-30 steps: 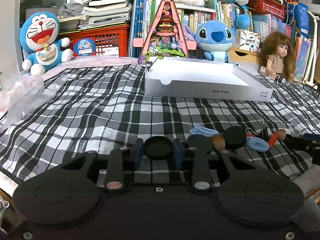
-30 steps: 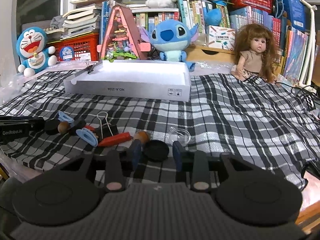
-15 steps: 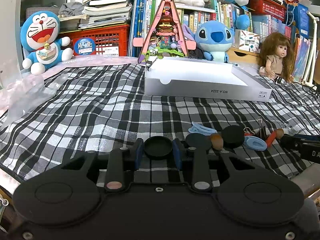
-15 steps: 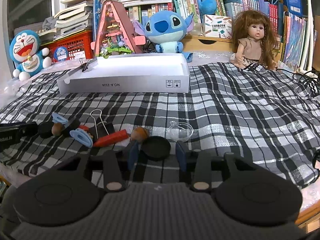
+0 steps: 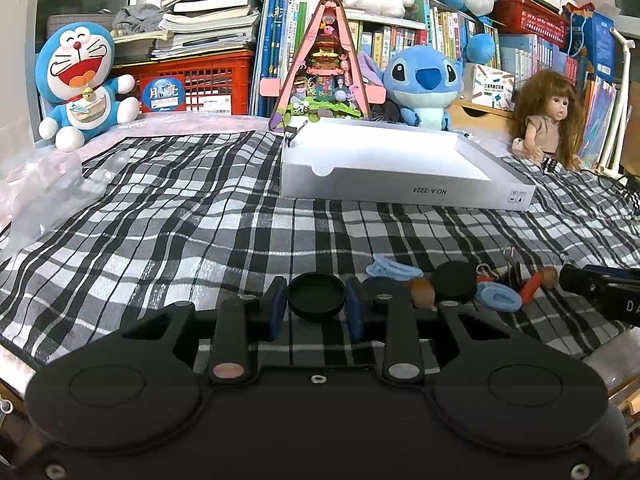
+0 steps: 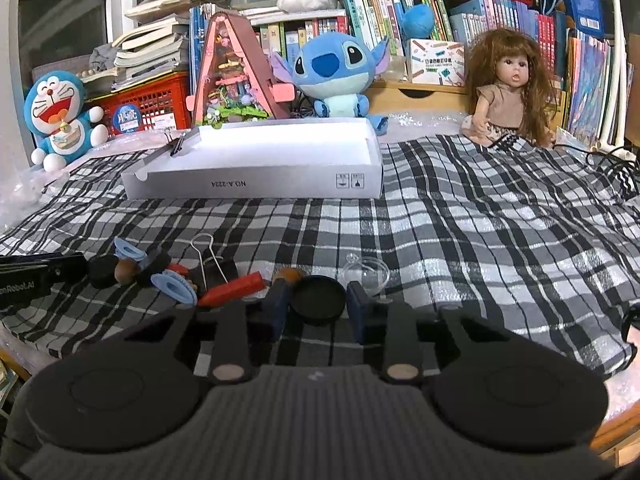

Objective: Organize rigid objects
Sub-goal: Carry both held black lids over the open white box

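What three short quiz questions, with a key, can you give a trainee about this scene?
1. True or false: the doll sits to the right of the white box.
2. The left claw holds: A) a black round cap; B) a red stick; C) a clear cup.
3. What is clipped on the far left corner of the white box?
Key: 1 true; 2 A; 3 a black binder clip.

Home, child's room, plush toys (image 5: 82, 84), doll (image 6: 506, 88), crammed bookshelves (image 6: 400, 12), plaid-covered bed (image 5: 180, 216)
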`<state>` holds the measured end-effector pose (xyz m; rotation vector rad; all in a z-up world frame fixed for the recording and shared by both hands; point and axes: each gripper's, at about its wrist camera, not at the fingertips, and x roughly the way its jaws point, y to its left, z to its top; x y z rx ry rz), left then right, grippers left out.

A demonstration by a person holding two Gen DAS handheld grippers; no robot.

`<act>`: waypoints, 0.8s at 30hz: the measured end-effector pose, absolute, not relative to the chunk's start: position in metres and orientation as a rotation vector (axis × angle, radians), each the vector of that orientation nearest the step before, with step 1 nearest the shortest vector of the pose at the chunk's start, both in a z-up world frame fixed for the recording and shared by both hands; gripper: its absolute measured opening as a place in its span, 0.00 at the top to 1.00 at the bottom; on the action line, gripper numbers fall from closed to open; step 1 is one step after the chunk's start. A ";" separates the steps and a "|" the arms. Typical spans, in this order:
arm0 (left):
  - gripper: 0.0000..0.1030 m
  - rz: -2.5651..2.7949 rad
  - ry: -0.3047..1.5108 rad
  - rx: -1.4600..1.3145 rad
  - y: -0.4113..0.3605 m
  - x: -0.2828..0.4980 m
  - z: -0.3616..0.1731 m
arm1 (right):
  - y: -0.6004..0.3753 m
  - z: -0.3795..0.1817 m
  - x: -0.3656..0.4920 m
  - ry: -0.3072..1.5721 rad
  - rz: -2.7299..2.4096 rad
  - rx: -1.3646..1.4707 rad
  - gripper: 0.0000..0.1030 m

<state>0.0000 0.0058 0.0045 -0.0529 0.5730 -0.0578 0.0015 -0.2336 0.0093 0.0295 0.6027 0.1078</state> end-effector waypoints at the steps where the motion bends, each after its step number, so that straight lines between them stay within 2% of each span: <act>1: 0.71 -0.060 0.573 -0.056 0.006 0.002 0.007 | -0.233 0.011 0.002 0.599 0.111 0.030 0.64; 17: 0.71 -0.100 0.575 -0.106 0.014 0.078 0.074 | -0.241 0.047 0.064 0.629 0.146 0.158 0.64; 24: 0.71 -0.097 0.622 -0.115 0.008 0.130 0.079 | -0.247 0.054 0.105 0.671 0.133 0.184 0.64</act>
